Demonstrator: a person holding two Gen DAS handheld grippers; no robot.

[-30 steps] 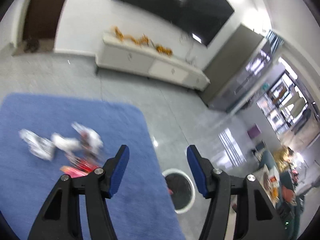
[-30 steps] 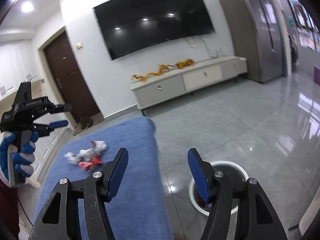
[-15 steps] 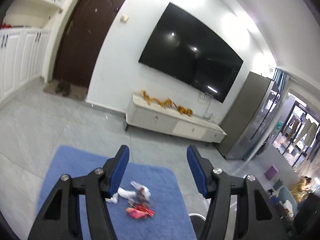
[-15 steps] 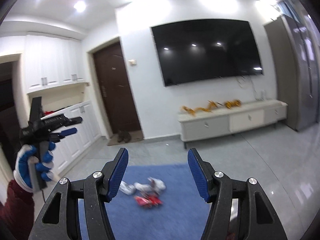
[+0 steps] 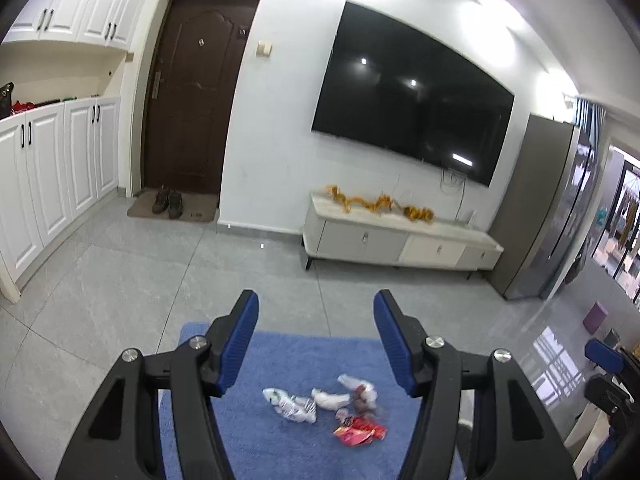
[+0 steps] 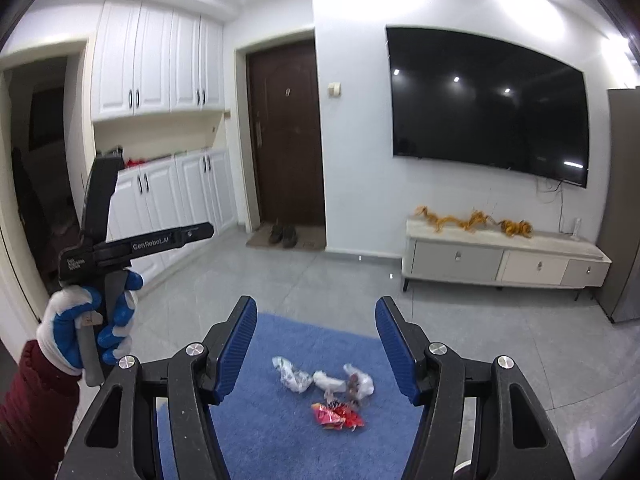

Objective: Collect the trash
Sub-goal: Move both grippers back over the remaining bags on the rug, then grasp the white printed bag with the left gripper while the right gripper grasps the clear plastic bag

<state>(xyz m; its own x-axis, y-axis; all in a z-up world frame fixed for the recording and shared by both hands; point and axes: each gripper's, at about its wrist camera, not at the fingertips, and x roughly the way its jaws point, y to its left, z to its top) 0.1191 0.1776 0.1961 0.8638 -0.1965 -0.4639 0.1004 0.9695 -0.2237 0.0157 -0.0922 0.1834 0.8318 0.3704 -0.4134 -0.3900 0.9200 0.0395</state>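
In a living room with a grey tiled floor (image 5: 120, 280), a large black television (image 5: 412, 96) hangs on the white wall above a low white cabinet (image 5: 400, 240), and a dark brown door (image 6: 286, 132) stands to the left of it. A blue mat (image 6: 280, 420) is spread on what seems to be a tabletop; I judge it is there to give the trash one clear place to lie.

The left gripper (image 5: 316, 344) and the right gripper (image 6: 316, 346) both hang above the near part of the mat, tilted forward and down, so that each camera looks at the pile. Both have their jaws spread wide and nothing between them, which I judge to be a ready position before reaching. In the right wrist view the left gripper is seen from the side, held up in a white and blue glove (image 6: 86, 328), well apart from the trash.

The trash lies in a small group near the middle of the mat: a crumpled clear plastic wrapper (image 5: 294, 404), a white crumpled piece (image 5: 330, 399), another clear wrapper with something dark inside (image 5: 360, 392), and nearest, a red snack wrapper (image 5: 358, 434). All look light, thin and wrinkled.
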